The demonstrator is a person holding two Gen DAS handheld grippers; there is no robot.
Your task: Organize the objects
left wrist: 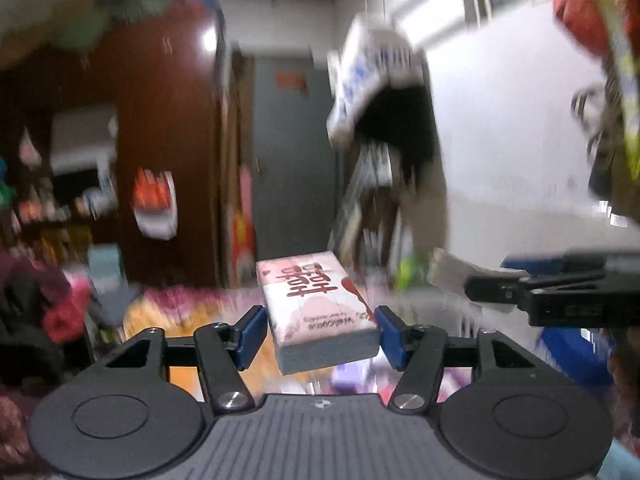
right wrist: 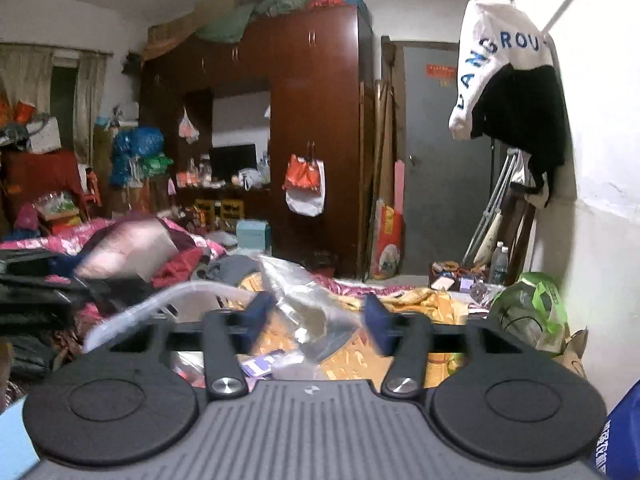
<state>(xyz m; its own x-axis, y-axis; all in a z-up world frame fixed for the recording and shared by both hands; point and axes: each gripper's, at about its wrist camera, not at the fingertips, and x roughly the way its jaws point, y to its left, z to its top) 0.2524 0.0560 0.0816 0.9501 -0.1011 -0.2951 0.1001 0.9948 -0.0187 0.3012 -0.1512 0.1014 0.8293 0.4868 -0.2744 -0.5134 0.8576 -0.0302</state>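
Observation:
My left gripper (left wrist: 318, 330) is shut on a pink and white tissue pack (left wrist: 316, 304) with red lettering, held in the air above a cluttered bed; the view is motion-blurred. The other gripper (left wrist: 560, 292) shows at the right of the left wrist view. My right gripper (right wrist: 316, 320) is open and empty, its blue pads (right wrist: 378, 326) apart over a clear plastic bag (right wrist: 304, 300) lying on the bed. In the right wrist view the left gripper (right wrist: 44, 280) and the blurred pink pack (right wrist: 128, 252) show at the left.
The bed is piled with clothes and orange fabric (right wrist: 420, 300). A dark wooden wardrobe (right wrist: 316, 128) and grey door (right wrist: 436, 160) stand behind. A white bag (right wrist: 496, 60) and black garment hang on the right wall. A green bag (right wrist: 532, 312) sits at the right.

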